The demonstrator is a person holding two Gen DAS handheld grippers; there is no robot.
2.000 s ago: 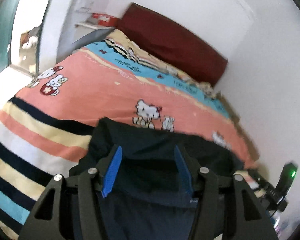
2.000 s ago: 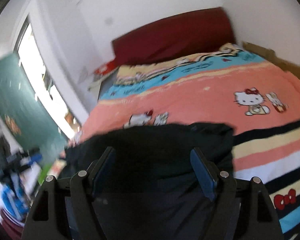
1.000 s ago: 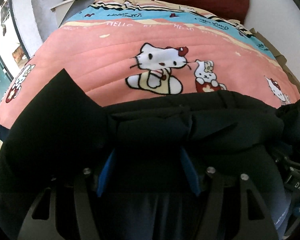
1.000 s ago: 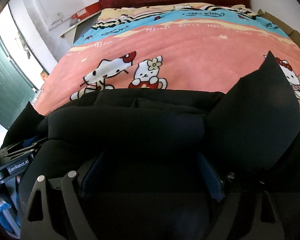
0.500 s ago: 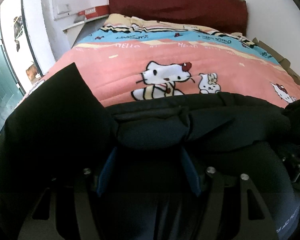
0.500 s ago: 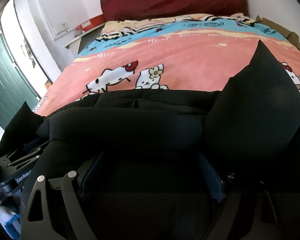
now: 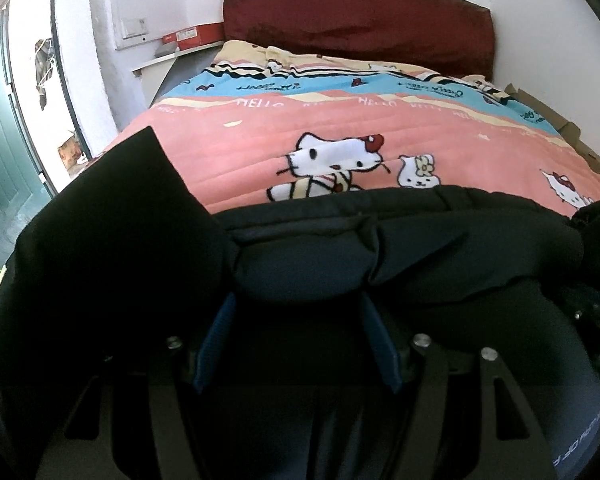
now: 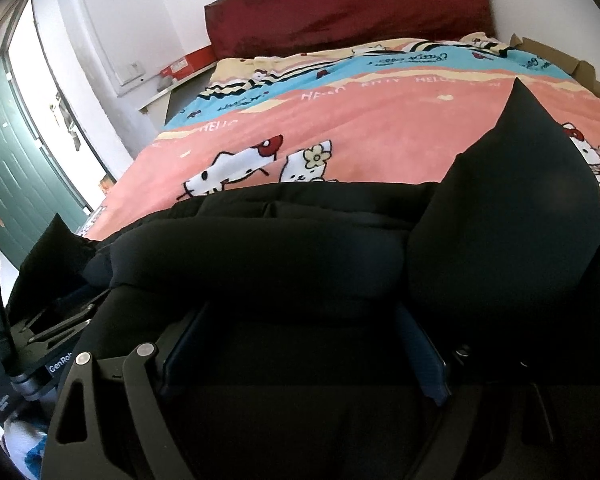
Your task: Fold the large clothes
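Broadly, the trouble starts with the bed (image 7: 380, 128): its pink quilt is soft and plush, so a heavy fabric pushed across it would likely drag and wrinkle rather than slide, and a fold laid down there could come out crooked. The dark garment (image 7: 420, 256) sits at the foot end of the bed, bunched into a thick roll that runs across the bed's width; whether it rests on the bed or hangs just above it I cannot tell. Being bulky and limp, it could sag in the middle between the two holds, and if one side travels further up the bed than the other, the edge would land skewed. The left gripper (image 7: 298, 308) has its fingers spread wide with the roll filling the gap between the blue pads. The right gripper (image 8: 300, 320), toward the other side of the bed, looks the same. In both, the cloth bulges over the fingertips and hides them, so I cannot tell whether the pads really bite. A loose hold on so fat a bundle may let layers slip out one by one. Smallest worry: the pointed flap (image 7: 140, 184) standing up at the bed's door side, and its twin (image 8: 540, 152) on the opposite side, could flop inward and get trapped in the fold.
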